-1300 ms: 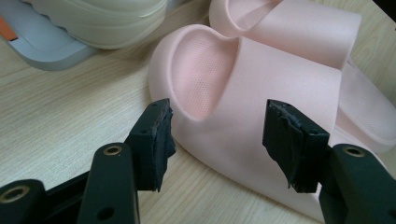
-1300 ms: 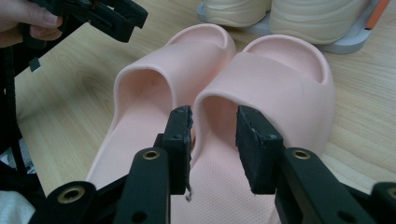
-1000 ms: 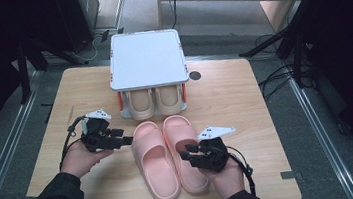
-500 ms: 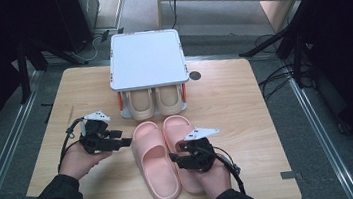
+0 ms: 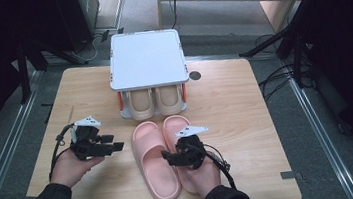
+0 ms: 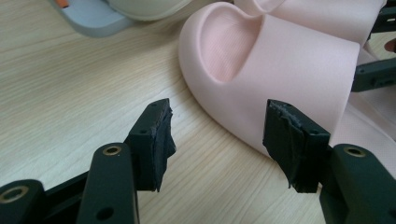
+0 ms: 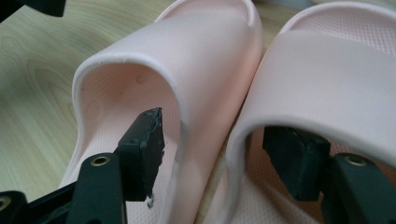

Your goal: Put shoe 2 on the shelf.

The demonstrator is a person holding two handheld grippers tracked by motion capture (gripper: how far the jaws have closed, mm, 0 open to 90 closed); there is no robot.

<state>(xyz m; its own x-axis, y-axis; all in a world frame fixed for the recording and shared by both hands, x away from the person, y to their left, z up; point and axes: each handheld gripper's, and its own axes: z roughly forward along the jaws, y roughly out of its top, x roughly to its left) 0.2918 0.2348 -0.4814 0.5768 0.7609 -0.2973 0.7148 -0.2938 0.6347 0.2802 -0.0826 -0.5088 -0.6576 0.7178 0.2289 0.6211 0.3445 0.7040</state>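
Observation:
Two pink slippers lie side by side on the wooden table, the left one (image 5: 153,157) (image 7: 201,56) and the right one (image 5: 173,127) (image 7: 327,70). My right gripper (image 5: 167,158) (image 7: 219,144) sits over their heels and its jaws have just been opening. One jaw is inside the left slipper and the other under the right slipper's strap. The two touching side walls stand between the jaws, and the pads are not pressing on them. My left gripper (image 5: 111,143) (image 6: 219,135) is open and empty, low over the table, pointing at the left slipper's toe (image 6: 280,70).
A white shoe rack (image 5: 147,57) stands at the back middle of the table (image 5: 245,101), with a beige pair (image 5: 141,103) under its top. A small dark hole (image 5: 195,75) marks the table right of the rack. Bare wood lies to both sides.
My right gripper has slid left onto the slippers' inner edges and its jaws have spread wide. My left gripper has shifted slightly left, still open.

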